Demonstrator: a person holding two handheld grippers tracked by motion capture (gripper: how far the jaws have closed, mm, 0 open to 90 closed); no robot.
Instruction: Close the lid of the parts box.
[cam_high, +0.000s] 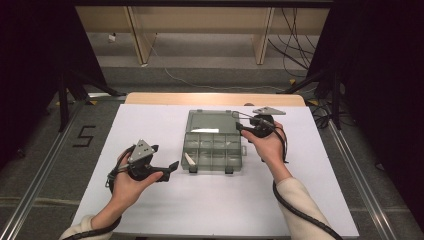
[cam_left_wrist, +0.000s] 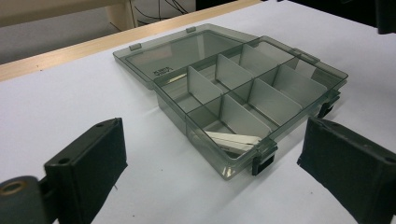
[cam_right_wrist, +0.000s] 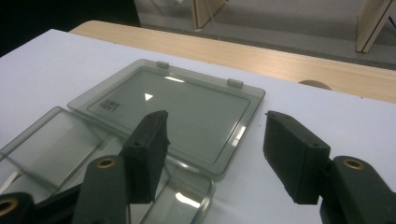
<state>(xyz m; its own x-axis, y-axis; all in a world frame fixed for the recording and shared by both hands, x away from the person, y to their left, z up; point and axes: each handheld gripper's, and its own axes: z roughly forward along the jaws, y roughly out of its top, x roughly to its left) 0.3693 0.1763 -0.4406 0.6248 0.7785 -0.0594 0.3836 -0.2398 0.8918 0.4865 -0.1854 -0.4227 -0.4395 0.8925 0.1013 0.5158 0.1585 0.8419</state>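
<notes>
A smoky clear compartment box (cam_high: 215, 134) lies open in the middle of the white sheet, with its lid (cam_high: 210, 121) flat on the far side. A pale flat strip (cam_high: 190, 160) rests in the near-left compartment, also seen as the strip (cam_left_wrist: 233, 140). My left gripper (cam_high: 164, 156) is open, held just left of the box's near-left corner; its jaws frame the box (cam_left_wrist: 201, 140) from a short way off. My right gripper (cam_high: 238, 122) is open at the box's far-right corner. It hovers over the lid (cam_right_wrist: 187, 112) where it hinges, with nothing between its fingers.
The white sheet (cam_high: 150, 125) covers most of the wooden table (cam_high: 215, 98). Beyond the far edge are floor cables (cam_high: 295, 45), wooden furniture legs (cam_high: 262, 35) and dark stand legs (cam_high: 75, 85). A "5" mark (cam_high: 84, 136) lies on the floor at left.
</notes>
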